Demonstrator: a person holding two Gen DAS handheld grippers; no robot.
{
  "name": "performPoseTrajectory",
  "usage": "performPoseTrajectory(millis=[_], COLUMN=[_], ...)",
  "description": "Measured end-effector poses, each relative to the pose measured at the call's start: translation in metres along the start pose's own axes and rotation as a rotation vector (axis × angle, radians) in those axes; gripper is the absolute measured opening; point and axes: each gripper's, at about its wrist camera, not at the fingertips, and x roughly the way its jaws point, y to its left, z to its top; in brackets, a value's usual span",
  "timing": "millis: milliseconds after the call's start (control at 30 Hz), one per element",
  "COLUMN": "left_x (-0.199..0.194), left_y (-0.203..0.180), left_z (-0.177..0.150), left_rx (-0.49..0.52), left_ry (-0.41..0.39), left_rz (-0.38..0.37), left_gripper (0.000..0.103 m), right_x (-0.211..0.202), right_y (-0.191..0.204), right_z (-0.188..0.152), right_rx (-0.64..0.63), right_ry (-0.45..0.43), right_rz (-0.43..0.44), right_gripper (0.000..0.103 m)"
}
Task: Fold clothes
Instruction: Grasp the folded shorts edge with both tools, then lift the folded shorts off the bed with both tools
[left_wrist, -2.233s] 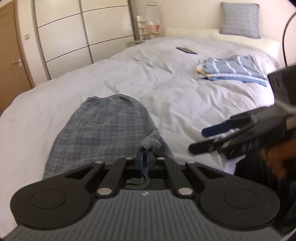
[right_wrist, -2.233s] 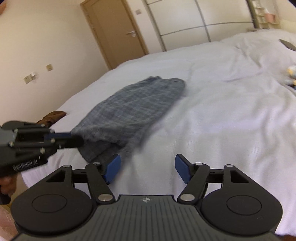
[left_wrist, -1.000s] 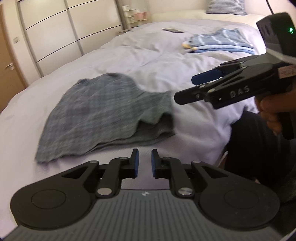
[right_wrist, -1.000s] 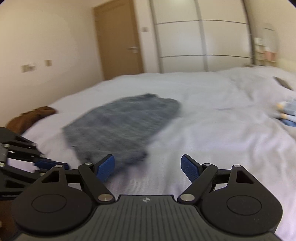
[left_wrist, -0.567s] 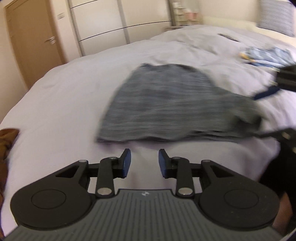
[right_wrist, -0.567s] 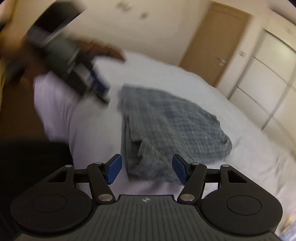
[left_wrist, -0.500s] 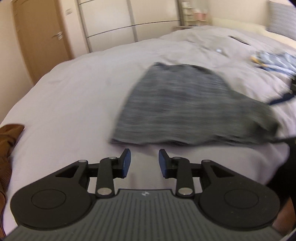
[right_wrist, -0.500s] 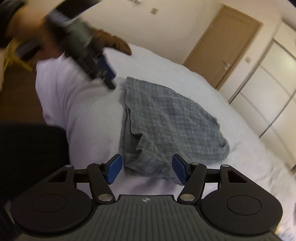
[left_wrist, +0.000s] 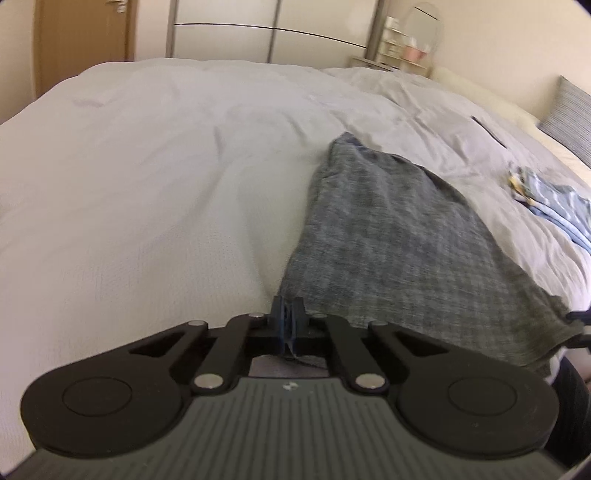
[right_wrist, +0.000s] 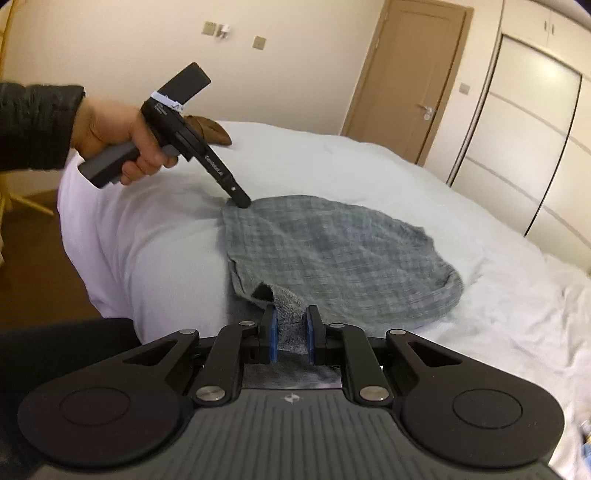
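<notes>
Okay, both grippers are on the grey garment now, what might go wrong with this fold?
1. The right gripper holds only a bunched bit of the grey garment; it may slip when lifted.
2. The left gripper pinches just a thin corner, so the hem could pull out.
3. That bunched corner may give a crooked fold.

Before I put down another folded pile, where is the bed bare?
The white duvet left of the grey checked garment lies bare up to the wardrobe side. The right is crowded: a blue striped pile and a dark flat thing lie there.

Grey checked garment (right_wrist: 340, 251) (white bedcover (left_wrist: 147, 177))
</notes>
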Motion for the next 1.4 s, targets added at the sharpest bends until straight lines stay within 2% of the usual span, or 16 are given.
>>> performPoseTrajectory(millis=[200,267,367,433,467,567,633,700,833,867,933,1033,1133,1267,1333,1400], left_x=[-0.01,-0.002,0.015,0.018,0.017,0.007,-0.004,-0.013,-0.023,-0.024,-0.023,-0.011,0.005,0.029,0.039,0.047], left_y=[0.004,0.004,0.0,-0.001,0.0,0.0,-0.01,-0.025,-0.057,-0.064,-0.079,-0.091,-0.095,-0.096,-0.097,-0.097], left_z=[0.011,0.01,0.003,-0.002,-0.004,-0.007,-0.013,-0.023,-0.056,-0.065,-0.082,-0.104,-0.113,-0.111,-0.112,-0.11], left_rx=[0.023,0.036,0.068,0.073,0.066,0.076,0.175,0.322,0.639,0.721,0.885,1.113,1.252,1.375,1.438,1.465], left_ry=[-0.069,-0.05,0.013,0.027,0.023,0.01,-0.011,-0.022,-0.033,-0.036,-0.04,-0.046,-0.065,-0.107,-0.123,-0.12], left_rz=[0.024,0.035,0.05,0.055,0.056,0.09,0.148,0.201,0.255,0.269,0.295,0.328,0.356,0.387,0.405,0.41], left_gripper=[0.0,0.0,0.0,0.001,0.002,0.014,0.02,0.022,0.032,0.032,0.039,0.039,0.038,0.034,0.028,0.017], right_x=[0.003,0.005,0.015,0.022,0.022,0.015,0.01,0.005,0.0,0.001,0.006,0.018,0.031,0.037,0.038,0.04], right_y=[0.006,0.005,0.012,0.018,0.018,0.014,0.013,0.014,0.025,0.028,0.039,0.051,0.059,0.055,0.053,0.055], right_z=[-0.003,-0.002,-0.01,-0.015,-0.017,-0.019,-0.022,-0.025,-0.028,-0.029,-0.029,-0.03,-0.033,-0.035,-0.037,-0.038], right_rx=[0.004,0.026,-0.008,-0.035,-0.038,-0.026,-0.04,-0.069,-0.134,-0.161,-0.238,-0.35,-0.454,-0.495,-0.505,-0.53], right_ry=[0.001,-0.003,0.042,0.074,0.079,0.083,0.089,0.092,0.092,0.091,0.087,0.102,0.131,0.134,0.133,0.132], right_rz=[0.002,0.002,0.019,0.032,0.032,0.025,0.014,-0.002,-0.027,-0.034,-0.055,-0.091,-0.13,-0.16,-0.171,-0.169], right_gripper=[0.014,0.014,0.014,0.014,0.014,0.018,0.032,0.04,0.051,0.053,0.055,0.057,0.057,0.057,0.057,0.057])
